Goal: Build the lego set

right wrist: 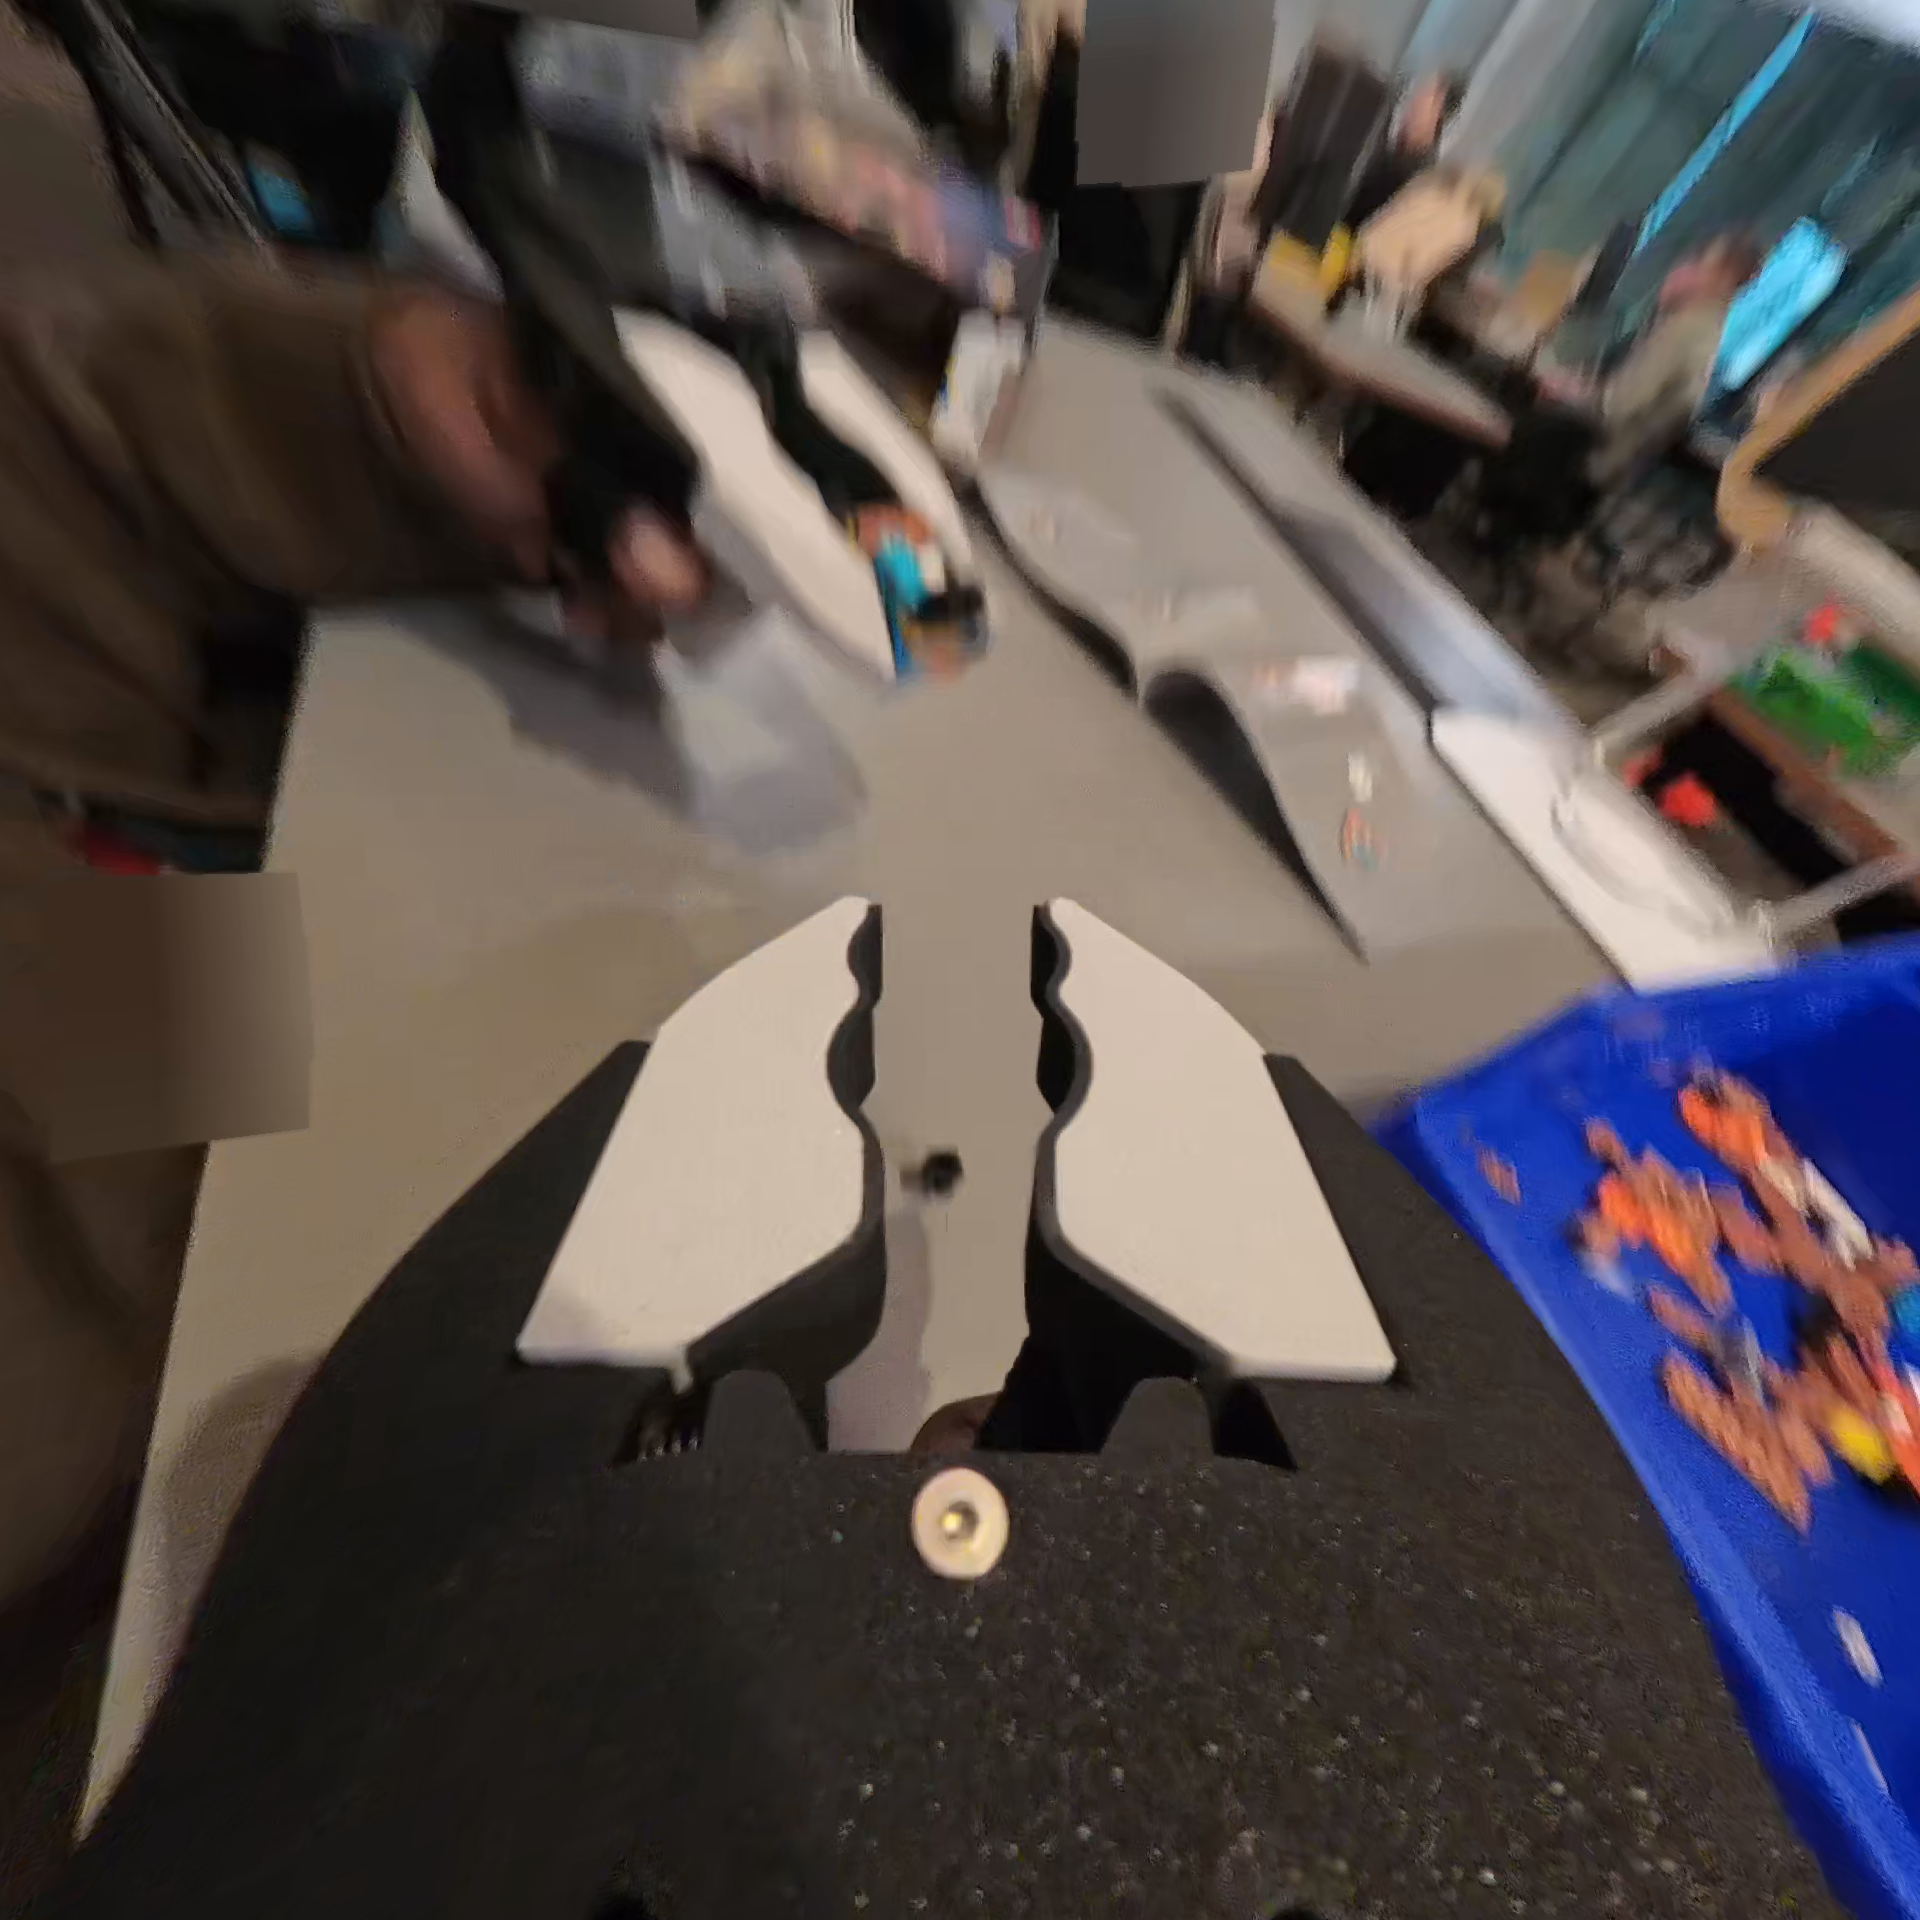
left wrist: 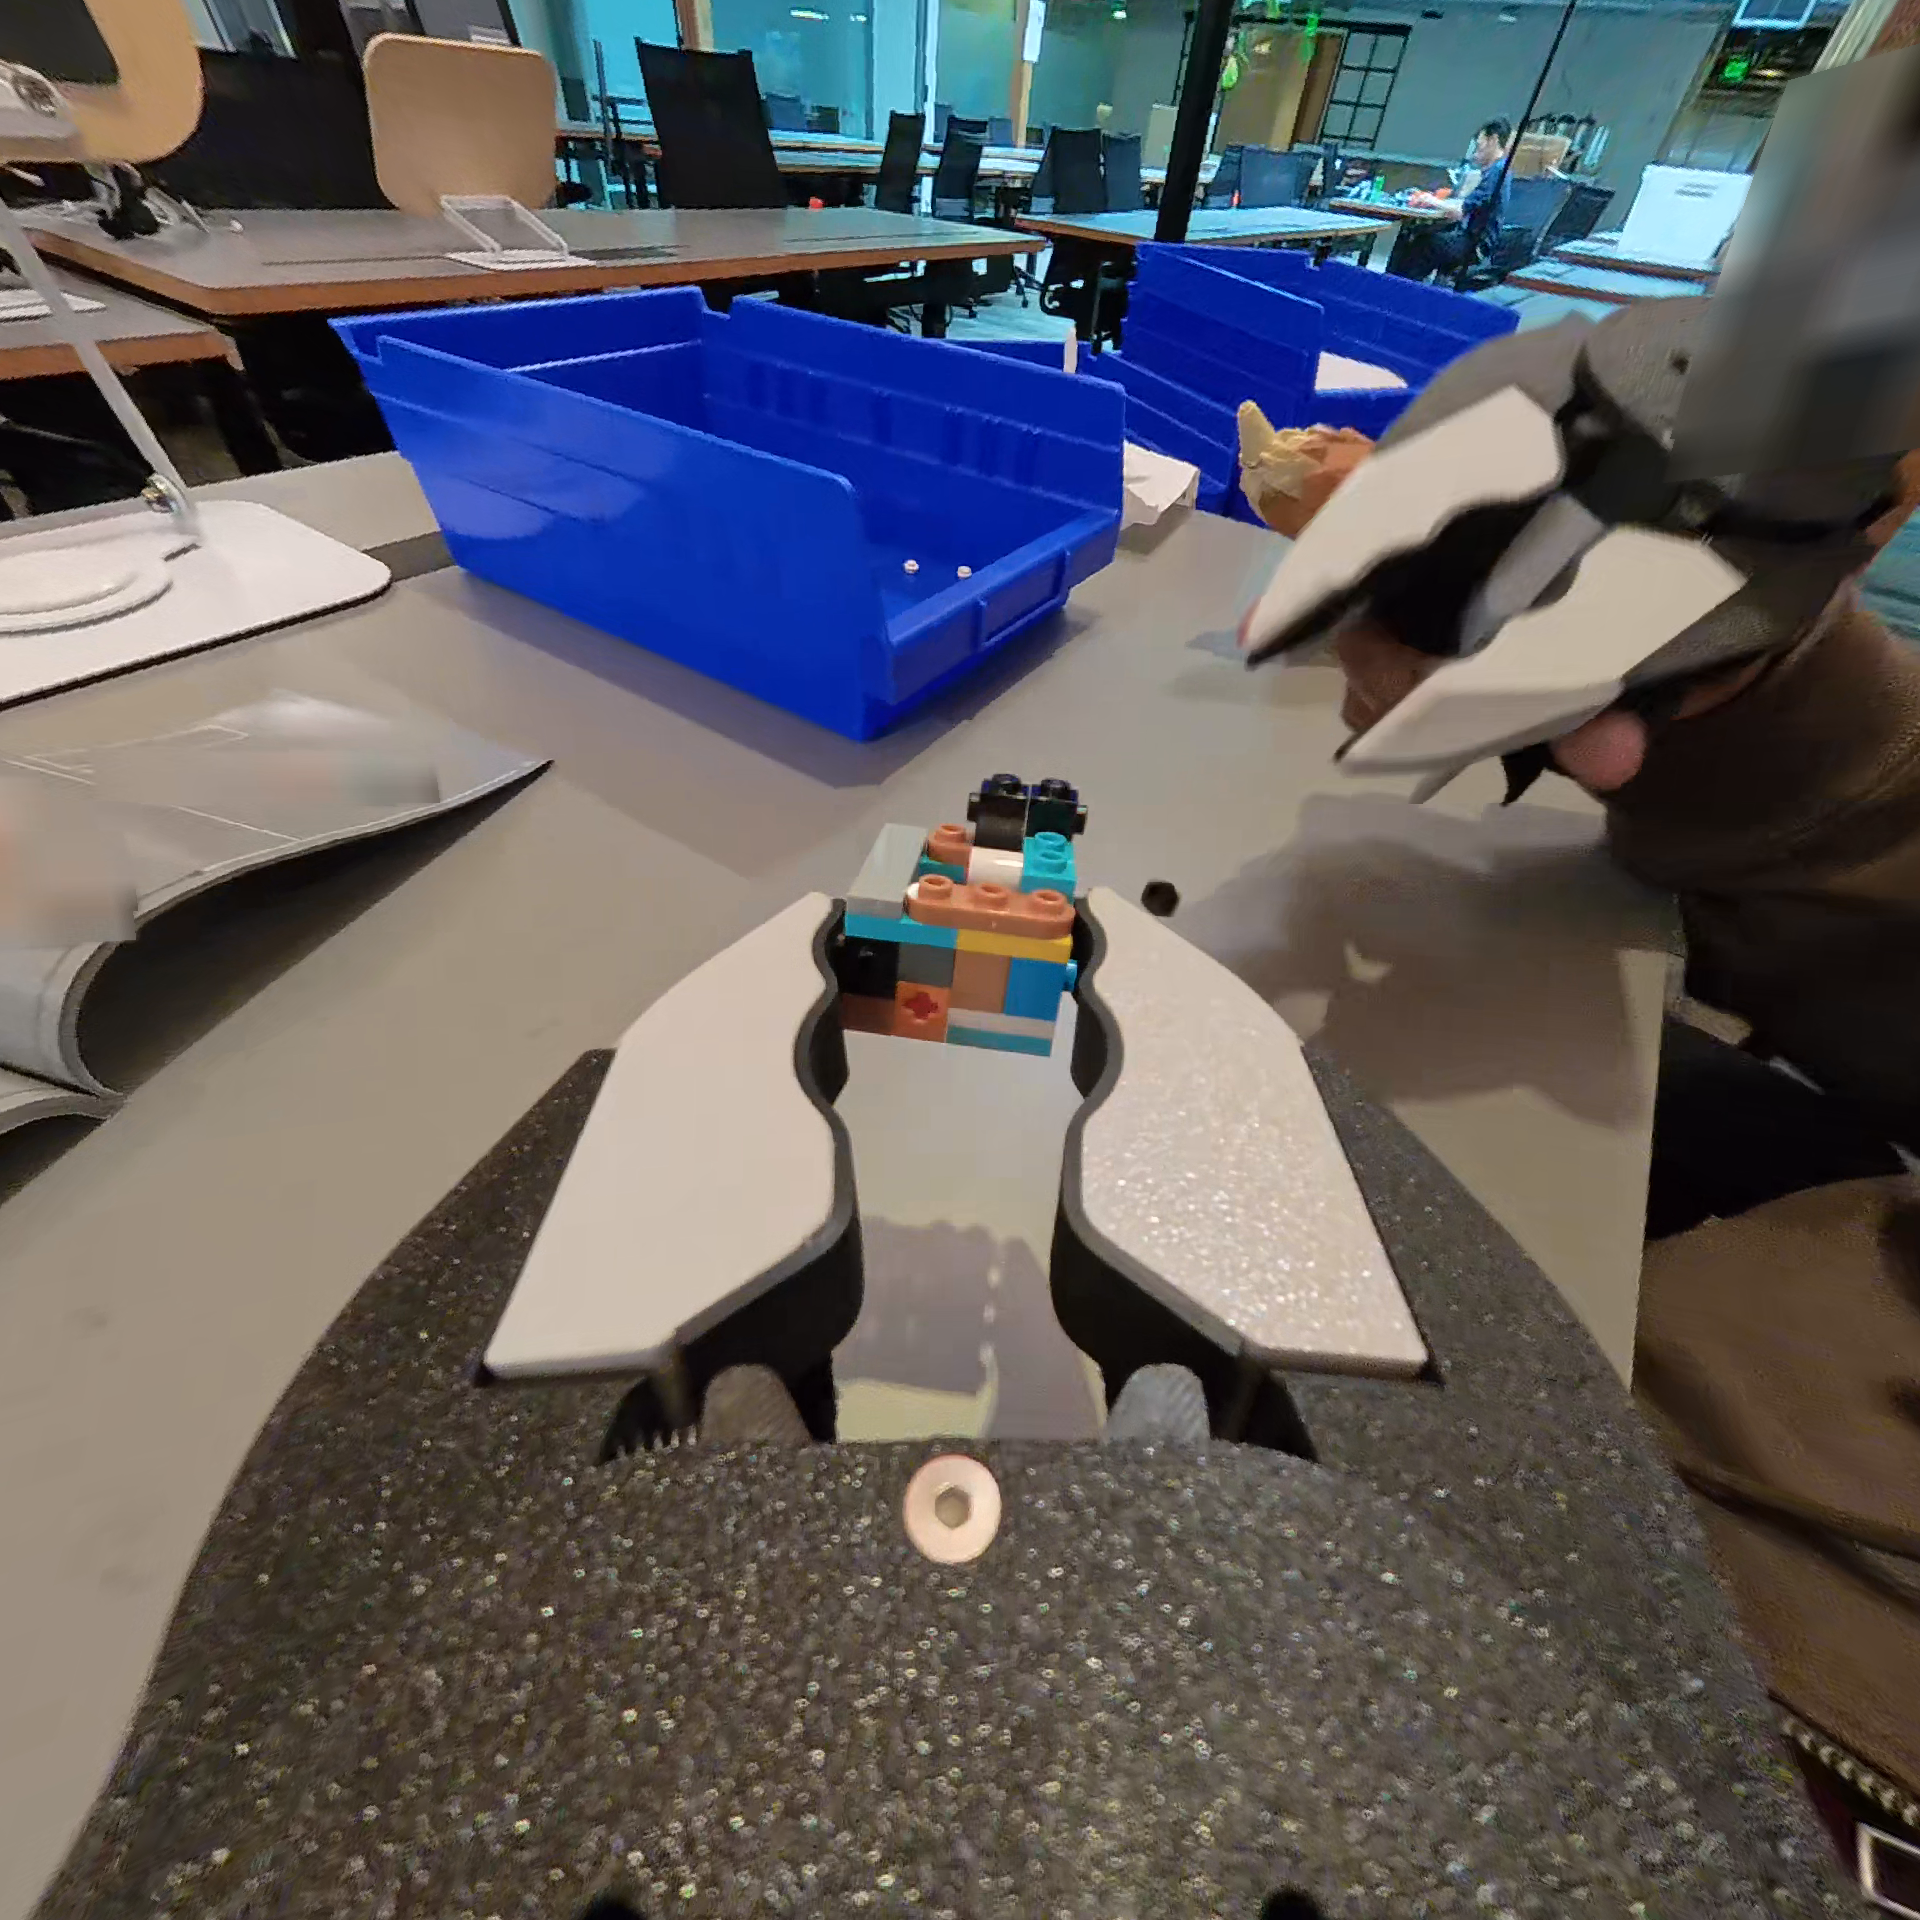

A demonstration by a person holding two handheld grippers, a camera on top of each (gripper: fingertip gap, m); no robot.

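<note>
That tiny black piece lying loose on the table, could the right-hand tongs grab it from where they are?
Probably yes. The right tongs are open and empty, the small black piece lies on bare table in the gap between their fingers, and nothing covers it.

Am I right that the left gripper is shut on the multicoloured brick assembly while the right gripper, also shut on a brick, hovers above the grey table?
Not quite. The left gripper is shut on the multicoloured brick assembly, but the right gripper is open and empty above the grey table; a small black piece lies on the table below its gap. The right wrist view shows this.
</note>
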